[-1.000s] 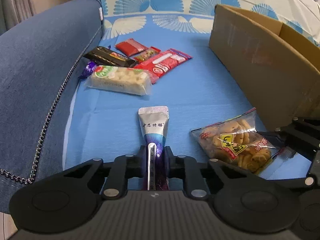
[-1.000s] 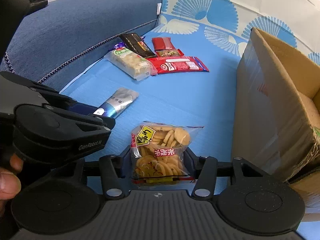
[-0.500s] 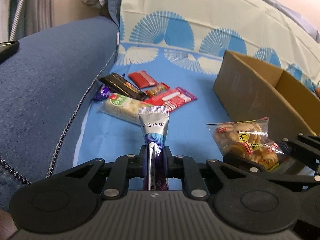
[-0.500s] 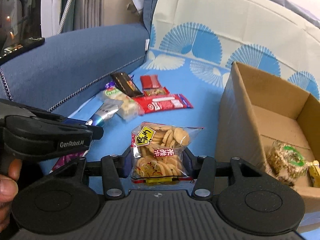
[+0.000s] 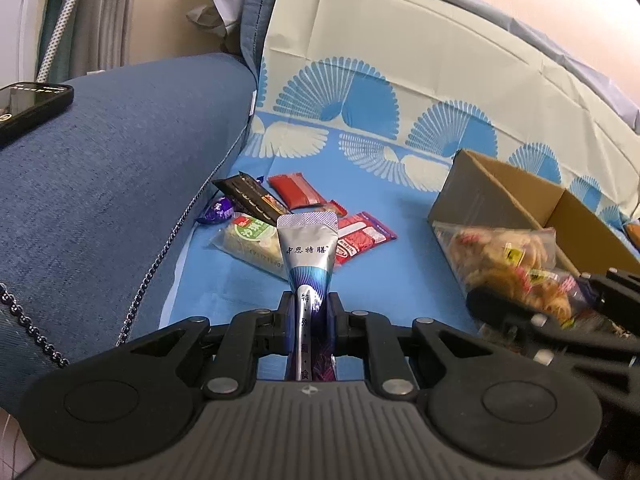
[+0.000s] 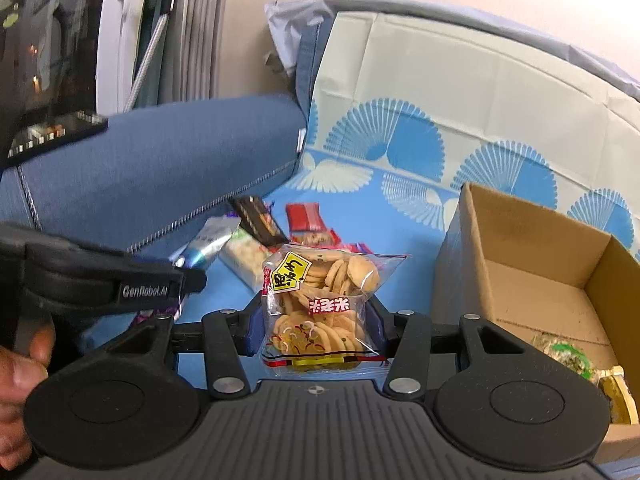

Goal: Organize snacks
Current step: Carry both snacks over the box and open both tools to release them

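My left gripper (image 5: 310, 312) is shut on a silver and blue snack stick pack (image 5: 307, 248), held in the air above the blue sofa cover. My right gripper (image 6: 316, 320) is shut on a clear bag of rice crackers (image 6: 320, 292), also lifted; the same bag (image 5: 508, 264) shows at the right of the left wrist view. The left gripper (image 6: 120, 284) with its silver pack (image 6: 208, 242) shows at the left of the right wrist view, a hand below it. An open cardboard box (image 6: 536, 280) stands to the right with a few snacks (image 6: 568, 356) inside.
Several snack packs (image 5: 288, 216) lie together on the blue cover near the sofa arm (image 5: 120, 184). A phone (image 5: 28, 108) rests on that arm. The patterned backrest (image 5: 400, 92) rises behind. The box (image 5: 512, 196) stands at the right.
Both grippers have risen off the sofa seat with their packs and tilted up, so the backrest and the inside of the box now show.
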The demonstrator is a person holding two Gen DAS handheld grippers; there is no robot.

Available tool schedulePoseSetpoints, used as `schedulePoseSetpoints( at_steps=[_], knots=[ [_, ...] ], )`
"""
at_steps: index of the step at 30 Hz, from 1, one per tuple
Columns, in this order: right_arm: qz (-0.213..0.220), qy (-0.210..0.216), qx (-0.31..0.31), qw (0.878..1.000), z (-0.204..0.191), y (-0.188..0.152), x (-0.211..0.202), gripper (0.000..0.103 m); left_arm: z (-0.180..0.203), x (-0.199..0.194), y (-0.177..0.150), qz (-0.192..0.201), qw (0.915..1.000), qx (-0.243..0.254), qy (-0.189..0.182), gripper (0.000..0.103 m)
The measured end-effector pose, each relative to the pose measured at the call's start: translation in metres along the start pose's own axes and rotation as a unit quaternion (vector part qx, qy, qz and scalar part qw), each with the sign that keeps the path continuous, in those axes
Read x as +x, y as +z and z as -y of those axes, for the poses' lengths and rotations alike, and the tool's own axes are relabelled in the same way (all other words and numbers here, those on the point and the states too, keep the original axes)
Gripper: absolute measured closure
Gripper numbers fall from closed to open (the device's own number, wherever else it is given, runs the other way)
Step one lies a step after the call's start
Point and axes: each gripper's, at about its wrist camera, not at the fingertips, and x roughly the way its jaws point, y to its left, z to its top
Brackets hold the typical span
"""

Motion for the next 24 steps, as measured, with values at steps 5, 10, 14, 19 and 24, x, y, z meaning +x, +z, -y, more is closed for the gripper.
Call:
schedulePoseSetpoints(
  at_steps=[5,10,14,19,24],
  knots=[
    [0.028,0.007,0.025,0.999,0.011,0.015,-0.012,0.052,-0.002,-0.010,0.005,0.005,1.0000,-0.005,0.002,0.087],
    [0.065,0.014,0.054,0.996,0.027,0.033,-0.029,0.052,-0.005,-0.020,0.012,0.006,0.9997,-0.023,0.010,0.087],
    [0.085,0.015,0.082,0.993,0.044,0.044,-0.039,0.052,-0.002,-0.029,0.020,0.005,0.9994,-0.033,0.013,0.087],
    [0.098,0.003,0.114,0.989,0.065,0.050,-0.043,0.052,0.015,-0.033,0.040,0.010,0.9996,-0.025,0.005,0.087],
    [0.113,-0.024,0.144,0.983,0.086,0.051,-0.049,0.052,0.046,-0.034,0.066,0.026,0.9994,-0.017,-0.012,0.087]
  ],
)
